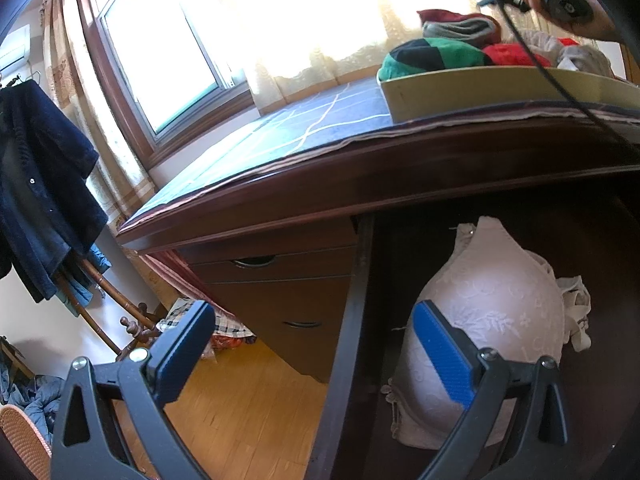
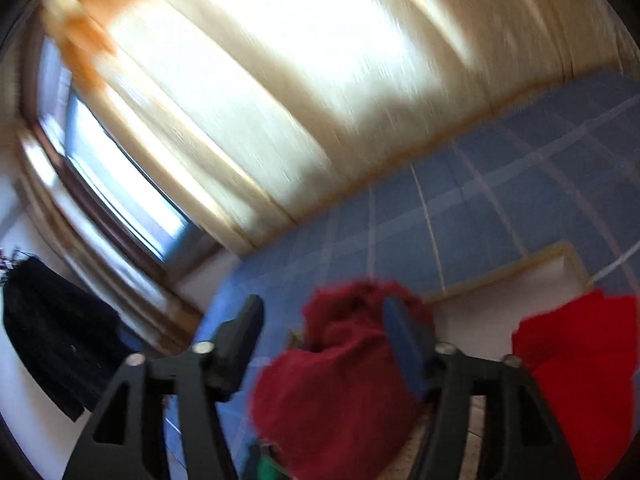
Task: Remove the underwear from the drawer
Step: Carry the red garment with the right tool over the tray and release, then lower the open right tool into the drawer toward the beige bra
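Desk [image 1: 320, 184] under my tongs wears a blue checked cloth [image 1: 304, 128] by the sunny window [image 1: 160, 52]; both tongs gape wide, gripping nothing.

No readable text, labels, brands or numbers in either view

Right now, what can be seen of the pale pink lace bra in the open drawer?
The pale pink lace bra stands on edge inside the dark wooden drawer, one moulded cup bulging toward the camera. Floral lace covers it, and crumpled straps and trim bunch at its right. The left claw is open; its blue-padded finger overlaps the cup, contact unclear.
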Demonstrator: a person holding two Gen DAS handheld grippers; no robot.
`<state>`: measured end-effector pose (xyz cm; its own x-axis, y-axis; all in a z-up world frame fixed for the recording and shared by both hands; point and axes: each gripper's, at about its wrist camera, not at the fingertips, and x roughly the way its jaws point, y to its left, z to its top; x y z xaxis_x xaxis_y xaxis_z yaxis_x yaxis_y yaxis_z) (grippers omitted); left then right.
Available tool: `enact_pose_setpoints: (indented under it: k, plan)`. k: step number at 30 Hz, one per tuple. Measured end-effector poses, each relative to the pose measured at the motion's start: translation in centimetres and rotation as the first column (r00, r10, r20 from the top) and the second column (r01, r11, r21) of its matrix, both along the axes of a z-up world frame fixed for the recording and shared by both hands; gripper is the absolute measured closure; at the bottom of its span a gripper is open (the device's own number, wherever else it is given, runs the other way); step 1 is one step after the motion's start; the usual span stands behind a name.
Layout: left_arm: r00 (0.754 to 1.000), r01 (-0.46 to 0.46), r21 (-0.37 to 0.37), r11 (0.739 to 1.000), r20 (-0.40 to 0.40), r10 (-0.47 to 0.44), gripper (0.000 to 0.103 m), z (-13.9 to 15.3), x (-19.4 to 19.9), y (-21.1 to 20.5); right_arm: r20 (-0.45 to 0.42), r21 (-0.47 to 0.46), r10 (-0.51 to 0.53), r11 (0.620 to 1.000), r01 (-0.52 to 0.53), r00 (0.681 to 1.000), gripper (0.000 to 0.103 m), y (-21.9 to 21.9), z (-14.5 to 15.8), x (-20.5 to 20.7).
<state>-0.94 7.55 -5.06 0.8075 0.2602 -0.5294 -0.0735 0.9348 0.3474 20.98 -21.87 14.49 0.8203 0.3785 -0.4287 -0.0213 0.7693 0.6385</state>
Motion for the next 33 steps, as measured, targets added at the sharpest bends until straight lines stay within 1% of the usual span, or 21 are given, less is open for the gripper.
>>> enact_pose_setpoints:
  k: [2, 4, 6, 8, 10, 13, 16, 18, 20, 21, 23, 25, 30, 33]
  plan:
    - [1.000, -0.003, 0.002, 1.000, 0.000, 0.003, 0.002, 0.0, 0.1, 0.0, 0.080, -0.012, -0.014, 1.000, 0.015, 0.997, 0.028, -0.4, 1.6, -1.9]
    - [1.000, -0.005, 0.003, 1.000, 0.000, 0.005, 0.002, 0.0, -0.1, 0.1, 0.137, -0.047, -0.002, 0.999, 0.009, 0.991, 0.028, -0.3, 2.8, -4.2]
    - [1.000, -0.007, 0.006, 1.000, 0.002, 0.007, 0.002, 0.0, -0.1, 0.0, 0.179, -0.101, 0.021, 0.995, -0.003, 0.984, 0.028, 0.2, 3.3, -6.7]
    - [1.000, -0.008, 0.011, 1.000, 0.003, 0.008, 0.002, 0.0, -0.2, -0.1, 0.201, -0.161, 0.034, 0.987, -0.001, 0.979, 0.028, 0.8, 3.3, -8.8]
    - [1.000, -0.009, 0.011, 1.000, 0.002, 0.009, 0.002, -0.1, -0.2, -0.1, 0.217, -0.213, 0.034, 0.977, 0.014, 0.975, 0.028, 1.3, 2.7, -11.4]
    - [1.000, -0.012, 0.013, 1.000, 0.000, 0.012, 0.002, -0.1, -0.1, 0.0, 0.239, -0.278, 0.042, 0.960, 0.027, 0.970, 0.028, 1.7, 1.1, -15.3]
    - [1.000, -0.017, 0.017, 1.000, 0.000, 0.017, 0.002, -0.1, -0.2, -0.1, 0.280, -0.364, 0.025, 0.928, 0.082, 0.960, 0.028, 2.1, -0.8, -19.6]
    - [1.000, -0.020, 0.020, 1.000, -0.003, 0.020, 0.002, -0.2, -0.1, -0.2, 0.296, -0.382, 0.014, 0.918, 0.105, 0.955, 0.028, 2.2, -1.9, -21.9]
    - [1.000, -0.024, 0.021, 1.000, -0.004, 0.024, 0.002, -0.2, -0.1, -0.3, 0.299, -0.380, 0.000, 0.917, 0.119, 0.954, 0.027, 2.1, -2.9, -23.6]
    - [1.000, -0.024, 0.021, 0.999, -0.004, 0.024, 0.002, -0.2, -0.1, -0.2, 0.300, -0.378, -0.003, 0.918, 0.122, 0.954, 0.027, 2.1, -3.3, -24.2]
    - [1.000, -0.022, 0.020, 1.000, -0.003, 0.022, 0.002, -0.2, -0.1, -0.2, 0.300, -0.399, -0.006, 0.907, 0.131, 0.954, 0.027, 2.4, -4.4, -25.2]
    - [1.000, -0.024, 0.021, 0.999, -0.005, 0.024, 0.002, -0.2, -0.1, -0.2, 0.295, -0.436, 0.004, 0.891, 0.131, 0.956, 0.027, 2.9, -5.1, -25.7]
    - [1.000, -0.023, 0.021, 1.000, -0.005, 0.024, 0.002, -0.2, -0.1, -0.2, 0.320, -0.511, 0.017, 0.845, 0.158, 0.947, 0.027, 4.1, -5.8, -27.0]
    - [1.000, -0.023, 0.019, 1.000, -0.007, 0.023, 0.002, -0.7, 0.2, 0.0, 0.341, -0.509, 0.017, 0.844, 0.170, 0.940, 0.027, 4.1, -5.7, -27.4]
